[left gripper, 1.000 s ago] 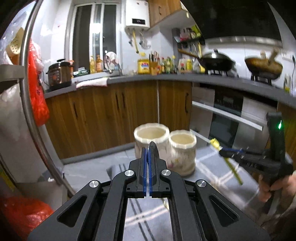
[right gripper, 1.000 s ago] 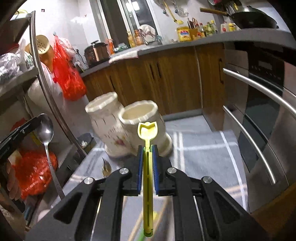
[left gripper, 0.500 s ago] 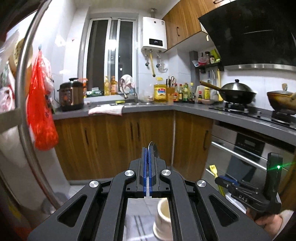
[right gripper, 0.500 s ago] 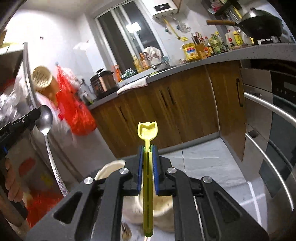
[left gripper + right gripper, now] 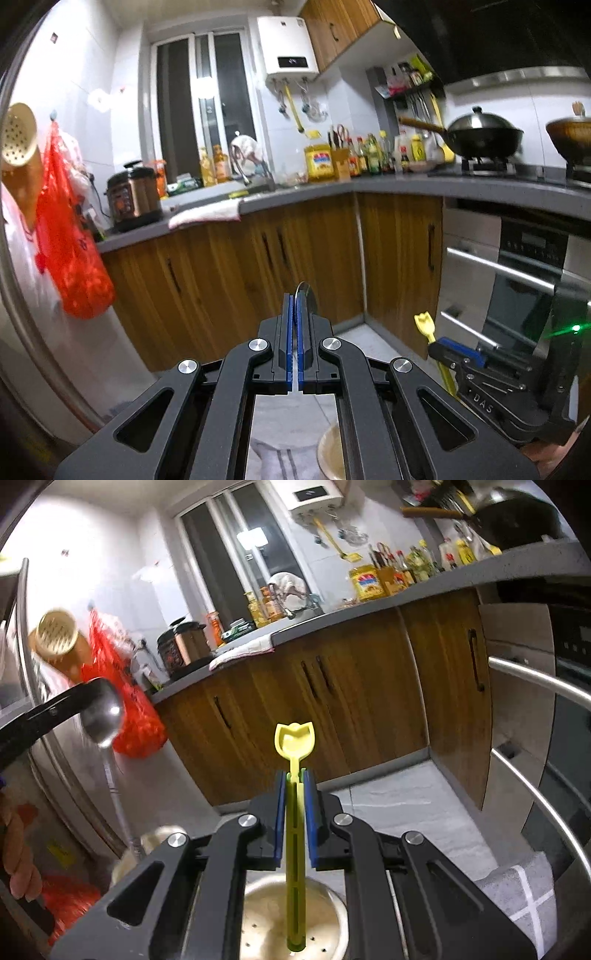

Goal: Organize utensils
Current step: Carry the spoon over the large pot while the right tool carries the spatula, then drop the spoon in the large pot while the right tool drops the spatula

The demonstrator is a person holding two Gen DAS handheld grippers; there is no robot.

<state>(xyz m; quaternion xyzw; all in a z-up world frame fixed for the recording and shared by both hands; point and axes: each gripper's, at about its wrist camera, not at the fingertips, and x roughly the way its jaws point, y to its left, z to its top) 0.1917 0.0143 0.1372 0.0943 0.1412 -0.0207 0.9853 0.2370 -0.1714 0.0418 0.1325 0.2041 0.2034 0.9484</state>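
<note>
Right gripper (image 5: 295, 801) w/ blue-padded black fingers is clamped on a yellow plastic tulip-tipped utensil (image 5: 295, 738), held upright; its handle end hangs over the mouth of a cream ceramic holder w/ drain holes in the bottom (image 5: 266, 934), directly below the fingers. Left gripper (image 5: 295, 325), same build, is pinched tight on a shiny stainless steel spoon (image 5: 306, 301): bowl sticks up just past the fingertips, edge-on in left wrist view. In right wrist view that spoon (image 5: 103, 716) shows at far left, bowl up, handle hanging down toward a second cream ceramic holder (image 5: 162, 836) beside the first. Left wrist view shows only a rim of a cream holder (image 5: 330, 456) below the fingers, on a grey striped cloth (image 5: 284, 461). Background: wooden cabinets (image 5: 258, 266), grey countertop (image 5: 406, 184), red plastic bag (image 5: 70, 251) hanging at left.
</note>
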